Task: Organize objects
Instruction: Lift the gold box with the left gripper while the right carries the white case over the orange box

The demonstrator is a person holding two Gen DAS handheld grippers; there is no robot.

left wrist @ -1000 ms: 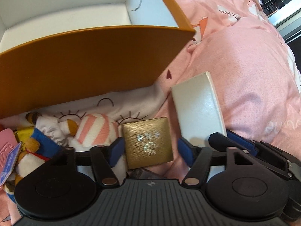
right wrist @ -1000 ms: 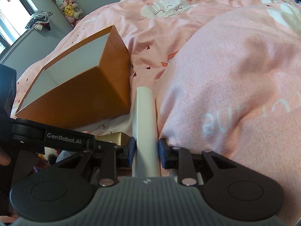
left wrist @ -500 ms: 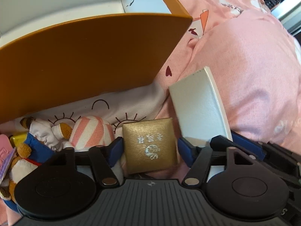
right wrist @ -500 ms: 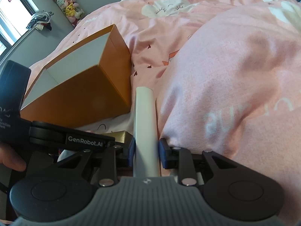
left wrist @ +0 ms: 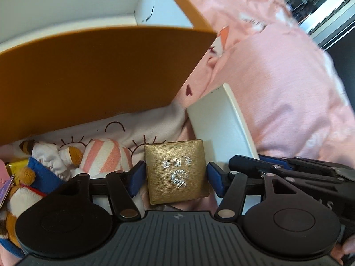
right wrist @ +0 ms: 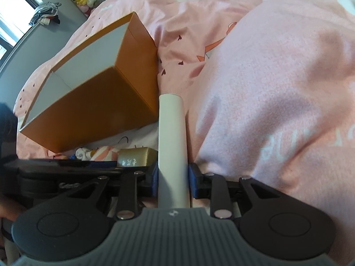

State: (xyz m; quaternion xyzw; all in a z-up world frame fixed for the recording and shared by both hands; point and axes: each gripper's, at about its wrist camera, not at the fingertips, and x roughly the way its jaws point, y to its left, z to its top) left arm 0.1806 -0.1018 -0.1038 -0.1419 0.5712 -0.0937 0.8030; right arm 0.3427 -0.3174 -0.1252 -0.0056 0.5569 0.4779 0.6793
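Your left gripper [left wrist: 176, 177] tilts steeply down over the bed, its blue pads straddling the small square gold box with silver lettering [left wrist: 177, 171]. The left pad looks to touch the box's edge while the right pad stands a sliver off it, so the jaws read as released around the box; the fisheye warp makes that gap hard to judge. The gold box lies flat on the pink printed bedspread [left wrist: 288, 88], just in front of the large open orange cardboard box with a white interior [left wrist: 93, 71].

Your right gripper [right wrist: 173, 177] also angles downward, and is clenched on the flat white rectangular box [right wrist: 172, 137], which it holds on edge with both pads pressed against its faces. In the left wrist view that white box [left wrist: 217, 119] stands tilted just to the right of the gold one, with the right gripper's black linkage [left wrist: 288, 173] beside it.

To the left of the gold box, a pink-and-white striped plush [left wrist: 106, 155] and a small plush figure with a blue piece [left wrist: 44, 168] lie against the orange box's front wall. A fingertip [left wrist: 350, 248] of your hand shows at the lower right edge.
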